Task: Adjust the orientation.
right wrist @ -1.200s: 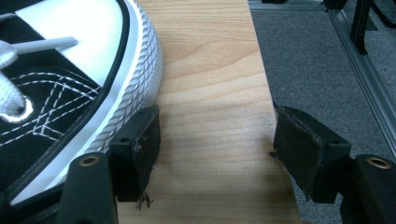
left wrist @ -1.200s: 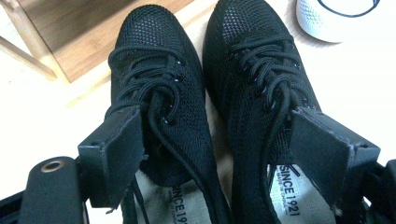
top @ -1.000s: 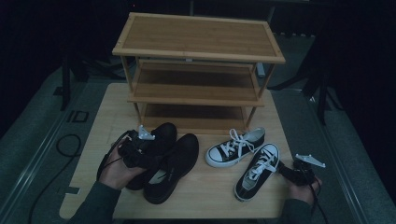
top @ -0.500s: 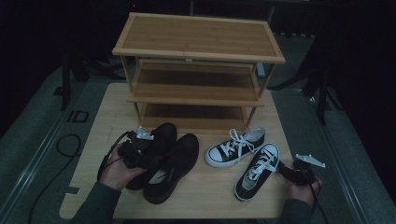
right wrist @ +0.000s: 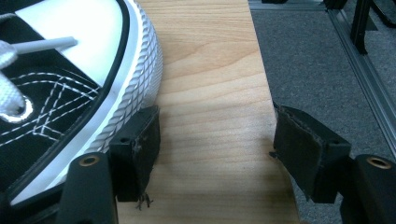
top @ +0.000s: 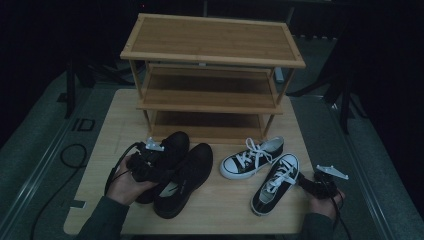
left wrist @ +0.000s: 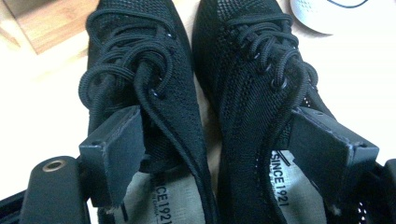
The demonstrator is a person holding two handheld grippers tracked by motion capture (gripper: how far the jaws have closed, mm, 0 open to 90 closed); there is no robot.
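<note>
Left gripper (top: 159, 159) in black mesh lace-up shoes (left wrist: 252, 93); right gripper (top: 306, 182) released.
Left gripper: jaws spread, one inside each shoe's opening, inner walls between them. Right gripper: jaws apart over the wooden desk (right wrist: 210, 93), black-and-white canvas sneaker (right wrist: 70, 93) touching its left jaw.

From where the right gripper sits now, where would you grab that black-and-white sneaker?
Probably by the heel collar of the nearer black-and-white sneaker, coming from the heel end. Its heel faces the right gripper, whose open jaws sit beside the ribbed sole edge; the collar rim is thin enough to pinch.
</note>
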